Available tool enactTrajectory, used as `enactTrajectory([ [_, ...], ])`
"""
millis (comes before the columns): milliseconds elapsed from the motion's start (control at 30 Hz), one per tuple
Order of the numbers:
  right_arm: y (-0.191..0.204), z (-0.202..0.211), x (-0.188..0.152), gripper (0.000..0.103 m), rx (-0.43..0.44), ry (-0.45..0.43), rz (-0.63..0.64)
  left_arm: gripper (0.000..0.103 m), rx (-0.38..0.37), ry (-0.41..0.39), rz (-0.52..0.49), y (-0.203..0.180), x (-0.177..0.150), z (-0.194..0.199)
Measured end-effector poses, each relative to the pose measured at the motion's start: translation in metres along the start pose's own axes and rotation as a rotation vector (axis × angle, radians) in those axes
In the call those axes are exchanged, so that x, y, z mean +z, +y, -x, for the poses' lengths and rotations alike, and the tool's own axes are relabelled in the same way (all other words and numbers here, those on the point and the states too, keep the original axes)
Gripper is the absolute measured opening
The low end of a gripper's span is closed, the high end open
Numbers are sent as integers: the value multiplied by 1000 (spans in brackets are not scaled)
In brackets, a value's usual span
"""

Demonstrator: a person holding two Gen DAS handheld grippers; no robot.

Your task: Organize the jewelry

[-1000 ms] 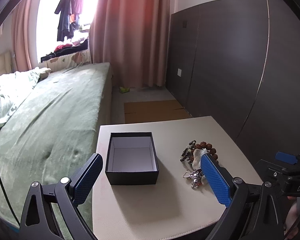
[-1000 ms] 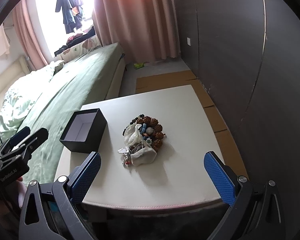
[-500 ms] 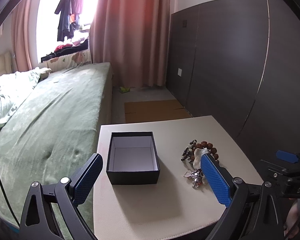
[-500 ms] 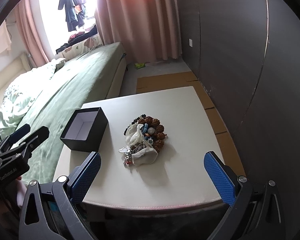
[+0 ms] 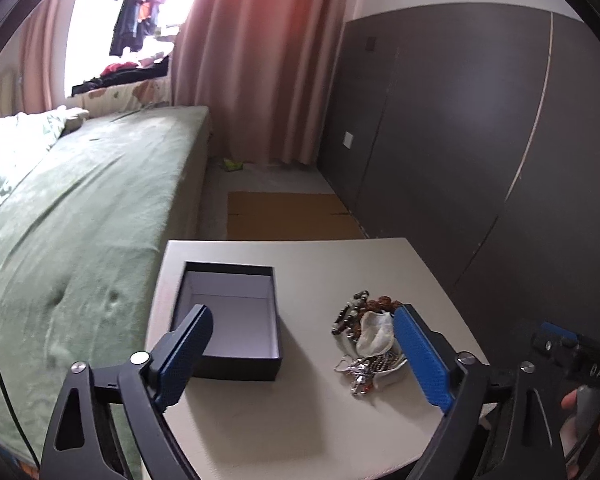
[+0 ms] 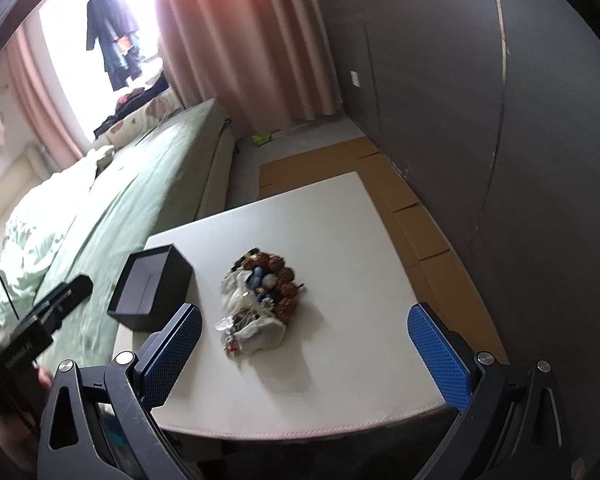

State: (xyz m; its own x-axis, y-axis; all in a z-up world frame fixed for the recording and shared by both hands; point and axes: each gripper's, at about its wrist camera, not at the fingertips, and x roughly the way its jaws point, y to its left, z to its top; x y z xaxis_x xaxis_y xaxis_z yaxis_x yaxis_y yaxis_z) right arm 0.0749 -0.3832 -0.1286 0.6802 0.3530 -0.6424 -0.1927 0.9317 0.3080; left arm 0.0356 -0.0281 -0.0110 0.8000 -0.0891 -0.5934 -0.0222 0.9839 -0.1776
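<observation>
A black box point(image 5: 236, 368) with a white inside stands open on the left of the cream table point(image 5: 300, 420). To its right lies a heap of jewelry point(image 5: 370, 340): brown bead bracelets, silver pieces and a white pouch. My left gripper point(image 5: 302, 314) hovers over the table's near edge with its jaws wide and closing; they press on nothing. In the right wrist view the jewelry heap point(image 6: 260, 292) sits mid-table, right of the box point(image 6: 176, 284). My right gripper point(image 6: 305, 312) is open just short of the heap, holding nothing.
A green bed point(image 5: 80, 220) runs along the table's left side. A dark panelled wall point(image 5: 460, 140) stands to the right. Flat cardboard point(image 6: 412, 216) lies on the floor beyond and beside the table. Pink curtains point(image 5: 260, 60) hang at the back.
Both grippers have moved in closer over the table. The right wrist view has rolled, so the table now looks tilted. The left jaws stand slightly narrower than before.
</observation>
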Motion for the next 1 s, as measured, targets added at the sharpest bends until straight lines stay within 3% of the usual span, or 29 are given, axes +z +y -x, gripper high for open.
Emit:
enactTrajectory([
  [167,-19,-9,9,103,17,4,-76,85,-20,32,-11,-11,-1,-21],
  [233,-25,-13,12,103,32,8,-101,78,-25,57,-19,-16,-3,-30],
  [667,-42,-39,24,103,55,40,-174,61,-118,201,-115,-56,-19,-86],
  [967,-47,-43,25,103,65,52,-193,61,-83,296,-148,-68,-35,-120],
  [1000,-47,-44,25,103,67,54,-189,57,-74,304,-147,-67,-36,-125],
])
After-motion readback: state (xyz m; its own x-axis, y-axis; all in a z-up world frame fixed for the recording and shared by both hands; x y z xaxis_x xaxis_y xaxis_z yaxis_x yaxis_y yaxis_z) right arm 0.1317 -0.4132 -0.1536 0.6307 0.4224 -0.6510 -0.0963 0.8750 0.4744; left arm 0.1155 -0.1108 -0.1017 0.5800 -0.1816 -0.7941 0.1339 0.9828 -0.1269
